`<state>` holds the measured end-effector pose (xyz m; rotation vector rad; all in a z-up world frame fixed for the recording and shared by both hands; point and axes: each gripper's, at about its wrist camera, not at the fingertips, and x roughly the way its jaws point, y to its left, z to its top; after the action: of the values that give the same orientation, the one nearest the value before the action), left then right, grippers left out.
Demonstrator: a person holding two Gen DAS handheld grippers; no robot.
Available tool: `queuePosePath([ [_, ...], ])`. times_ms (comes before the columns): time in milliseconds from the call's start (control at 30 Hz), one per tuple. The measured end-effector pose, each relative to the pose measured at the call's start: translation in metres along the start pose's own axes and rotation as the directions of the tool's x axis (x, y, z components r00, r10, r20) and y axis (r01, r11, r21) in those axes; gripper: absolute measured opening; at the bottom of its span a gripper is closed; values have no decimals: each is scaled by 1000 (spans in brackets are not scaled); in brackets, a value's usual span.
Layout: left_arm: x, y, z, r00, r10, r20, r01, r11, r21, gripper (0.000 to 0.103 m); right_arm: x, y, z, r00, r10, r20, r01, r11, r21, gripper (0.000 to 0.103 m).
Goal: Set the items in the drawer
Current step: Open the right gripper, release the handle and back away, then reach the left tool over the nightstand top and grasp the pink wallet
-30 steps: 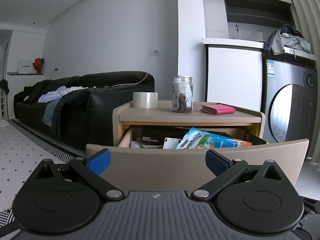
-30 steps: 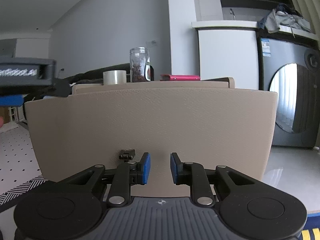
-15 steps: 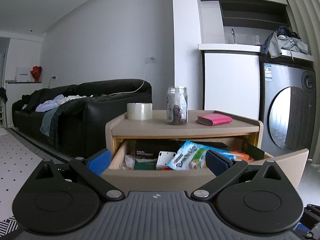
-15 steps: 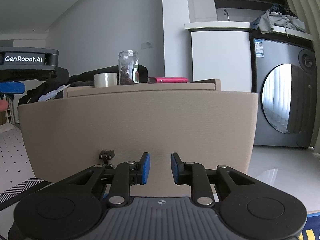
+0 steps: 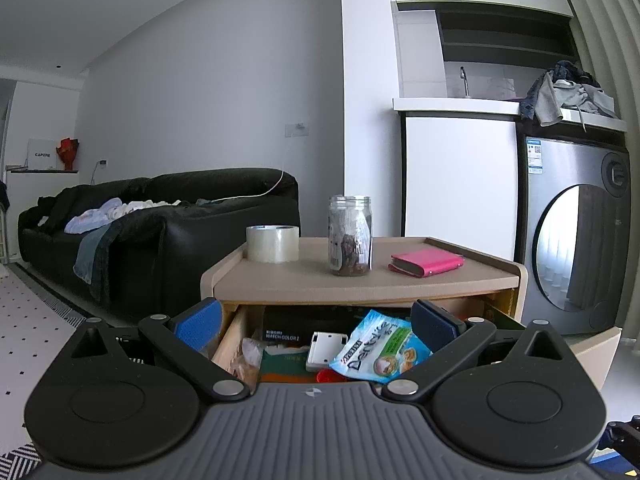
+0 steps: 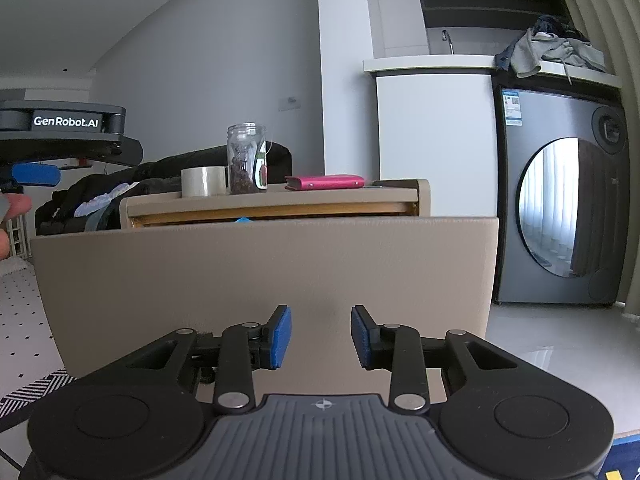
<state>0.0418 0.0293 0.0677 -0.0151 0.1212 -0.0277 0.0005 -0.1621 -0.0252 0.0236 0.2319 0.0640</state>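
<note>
On the beige side table (image 5: 280, 280), left to right across the middle of the left view, stand a tape roll (image 5: 273, 243), a glass jar (image 5: 350, 235) and a pink wallet (image 5: 427, 262). Below, the drawer (image 5: 236, 332) is pulled out and full. The left gripper (image 5: 316, 322) is spread wide and empty above it. In the right view, the right gripper (image 6: 321, 336) is partly open and empty, just before the drawer's front panel.

The right tool (image 6: 321, 338) has spread apart, seemingly off the drawer (image 6: 264, 276) front.

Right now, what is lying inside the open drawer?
Inside the drawer: a blue treat pouch, a white device, a black watch box and something red. The left gripper covers the front part.
</note>
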Motion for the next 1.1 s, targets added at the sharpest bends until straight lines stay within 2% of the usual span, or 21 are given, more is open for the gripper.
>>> queuePosePath([
  [100, 3, 1, 7, 1000, -10, -8, 10, 1000, -15, 103, 0, -2, 12, 1000, 8, 3, -8, 1000, -5, 37],
  [200, 7, 2, 14, 1000, -2, -9, 2, 1000, -8, 103, -3, -4, 26, 1000, 16, 26, -16, 1000, -9, 41],
  [433, 15, 1, 32, 1000, -8, 2, 8, 1000, 10, 103, -1, -11, 51, 998, 13, 67, -14, 1000, 10, 42],
  [933, 44, -12, 50, 999, -40, -9, 40, 999, 30, 103, 22, -19, 68, 999, 20, 44, -20, 1000, -2, 43],
  [1100, 55, -18, 53, 998, -67, -18, 67, 997, 28, 103, 28, -20, 72, 999, 24, 49, -23, 1000, -10, 46],
])
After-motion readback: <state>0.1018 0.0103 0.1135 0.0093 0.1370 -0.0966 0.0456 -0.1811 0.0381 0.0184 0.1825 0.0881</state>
